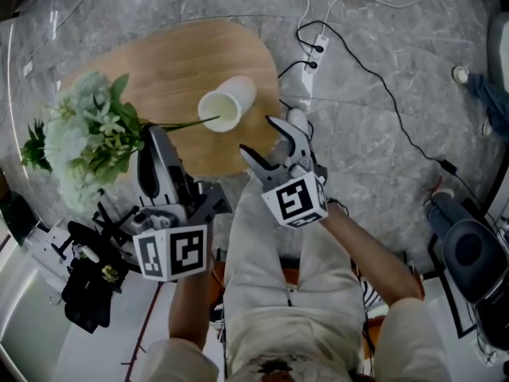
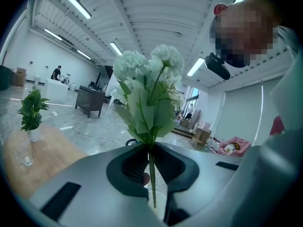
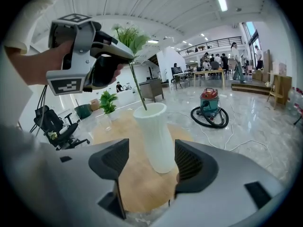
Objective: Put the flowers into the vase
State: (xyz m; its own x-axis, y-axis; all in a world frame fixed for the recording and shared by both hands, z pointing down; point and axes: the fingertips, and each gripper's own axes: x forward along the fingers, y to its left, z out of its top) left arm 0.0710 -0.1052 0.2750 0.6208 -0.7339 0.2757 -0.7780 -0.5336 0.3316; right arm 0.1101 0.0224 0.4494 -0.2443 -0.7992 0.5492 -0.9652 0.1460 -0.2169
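Note:
A bunch of white flowers with green leaves [image 1: 83, 138] sticks out to the left of my left gripper [image 1: 153, 138], which is shut on its thin green stem [image 1: 179, 124]. In the left gripper view the stem [image 2: 151, 167] is pinched between the pads, with the blooms [image 2: 149, 67] above. The stem's lower end [image 3: 139, 98] reaches the mouth of the tall white vase [image 1: 227, 102], which stands on the wooden table [image 1: 159, 62]. My right gripper [image 1: 260, 136] is open just short of the vase [image 3: 156, 136], with nothing between its fingers.
A small potted plant [image 2: 32, 112] and a clear glass [image 2: 26, 160] stand on the far part of the table. A power strip with cables [image 1: 318, 50] lies on the marble floor. A black office chair [image 1: 87, 269] is at the left, a vacuum cleaner [image 3: 210, 108] beyond the table.

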